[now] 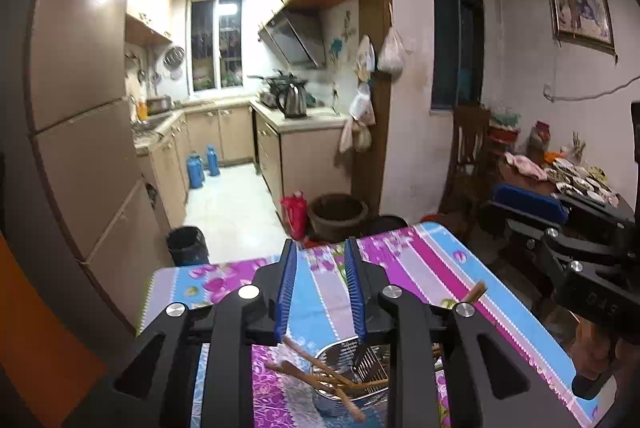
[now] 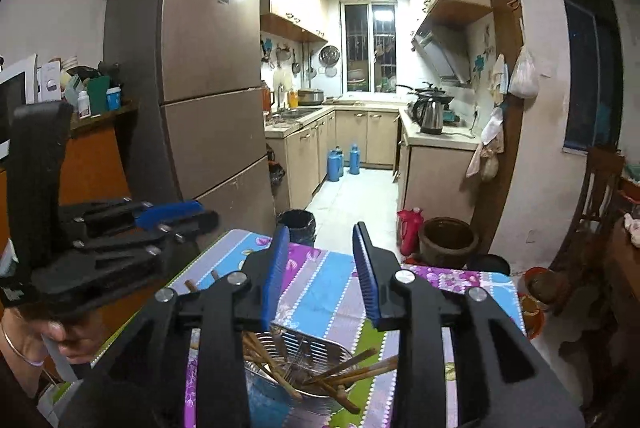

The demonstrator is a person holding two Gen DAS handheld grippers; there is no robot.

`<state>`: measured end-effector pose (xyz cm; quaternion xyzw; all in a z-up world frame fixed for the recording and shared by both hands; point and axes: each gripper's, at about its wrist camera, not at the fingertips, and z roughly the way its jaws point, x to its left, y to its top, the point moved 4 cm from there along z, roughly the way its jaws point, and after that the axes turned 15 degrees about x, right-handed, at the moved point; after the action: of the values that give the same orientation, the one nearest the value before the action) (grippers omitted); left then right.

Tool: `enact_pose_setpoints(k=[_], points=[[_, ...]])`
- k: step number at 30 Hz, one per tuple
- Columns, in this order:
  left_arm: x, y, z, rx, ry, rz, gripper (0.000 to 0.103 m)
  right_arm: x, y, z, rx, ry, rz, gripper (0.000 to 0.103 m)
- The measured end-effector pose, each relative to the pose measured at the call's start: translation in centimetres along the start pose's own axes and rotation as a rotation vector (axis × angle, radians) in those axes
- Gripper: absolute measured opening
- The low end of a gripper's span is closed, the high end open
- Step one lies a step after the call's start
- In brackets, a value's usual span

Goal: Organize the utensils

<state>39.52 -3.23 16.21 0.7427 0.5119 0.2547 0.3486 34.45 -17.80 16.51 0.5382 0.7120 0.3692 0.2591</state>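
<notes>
Where wooden chopsticks (image 2: pixel 280 368) splay, wire basket (image 2: pixel 320 352) gleams

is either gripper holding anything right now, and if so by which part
Nothing is held. The left gripper and right gripper both stand open and empty above the metal holder of chopsticks.

Chopsticks (image 2: pixel 280 368) lie in a metal basket (image 2: pixel 320 348) on the table (image 2: pixel 320 292).
</notes>
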Motion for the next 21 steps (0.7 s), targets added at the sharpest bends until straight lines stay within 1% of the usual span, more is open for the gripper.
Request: enact_pose_setpoints(k=[1,2,3,4,5,6,7,8,9,10,11,12,13,14,15,16,19,21], points=[[-0.1,-0.1,-0.7,-0.012,0.007,-0.006,0.037,-0.1,-0.1,-0.5,-0.009,-0.002,-0.001,0.031],[0.0,-0.3,-1.6,-0.028,0.02,-0.02,0.05,-0.2,-0.2,-1.1,-0.017,0.0,-0.003,0.031],[0.1,-0.8,-2.9,-0.051,0.041,-0.042,0.058,-0.2,-0.6,-2.1,-0.032,-0.003,-0.008,0.032],[0.1,-1.3,-3.8,-0.068,0.064,-0.052,0.075,-0.2,-1.0,-3.0,-0.044,-0.012,-0.011,0.039],[-0.3,-1.9,-4.9,-0.091,0.104,-0.059,0.083,-0.3,-1.8,-4.3,-0.066,-0.023,-0.011,0.045],[-0.7,-3.2,-6.5,-0.126,0.17,-0.06,0.085,-0.3,-2.6,-5.2,-0.082,-0.018,-0.008,0.06],[-1.1,-4.2,-7.6,-0.147,0.211,-0.053,0.092,-0.2,-3.8,-6.6,-0.1,-0.008,-0.005,0.07],[-1.6,-5.5,-8.8,-0.169,0.26,-0.049,0.099,-0.2,-4.6,-7.4,-0.111,-0.006,-0.003,0.073],[-2.2,-6.8,-9.9,-0.195,0.3,-0.049,0.099,-0.1,-6.3,-8.9,-0.128,-0.014,0.004,0.08],[-3.1,-9.1,-11.3,-0.221,0.351,-0.059,0.099,-0.1,-7.5,-9.9,-0.143,-0.029,0.012,0.092],[-3.4,-10.4,-12.0,-0.226,0.381,-0.07,0.099,0.2,-9.5,-11.3,-0.176,-0.059,0.023,0.099],[-4.0,-12.0,-12.7,-0.223,0.406,-0.08,0.099,0.3,-10.8,-12.2,-0.201,-0.079,0.03,0.098],[-4.8,-13.9,-13.3,-0.213,0.398,-0.082,0.099,0.5,-12.5,-13.2,-0.225,-0.113,0.047,0.098],[-5.6,-15.2,-13.8,-0.204,0.374,-0.077,0.1,0.6,-13.7,-13.6,-0.232,-0.144,0.066,0.098],[-6.7,-17.0,-14.3,-0.195,0.357,-0.072,0.1,0.7,-15.4,-14.1,-0.221,-0.186,0.087,0.098],[-7.3,-18.1,-14.8,-0.2,0.354,-0.073,0.1,0.9,-16.9,-14.4,-0.206,-0.208,0.097,0.098],[-9.4,-22.0,-16.0,-0.223,0.364,-0.089,0.099,1.3,-21.0,-15.2,-0.202,-0.239,0.142,0.098],[-10.8,-24.0,-15.8,-0.203,0.305,-0.113,0.099,1.3,-23.1,-15.4,-0.173,-0.259,0.191,0.098]])
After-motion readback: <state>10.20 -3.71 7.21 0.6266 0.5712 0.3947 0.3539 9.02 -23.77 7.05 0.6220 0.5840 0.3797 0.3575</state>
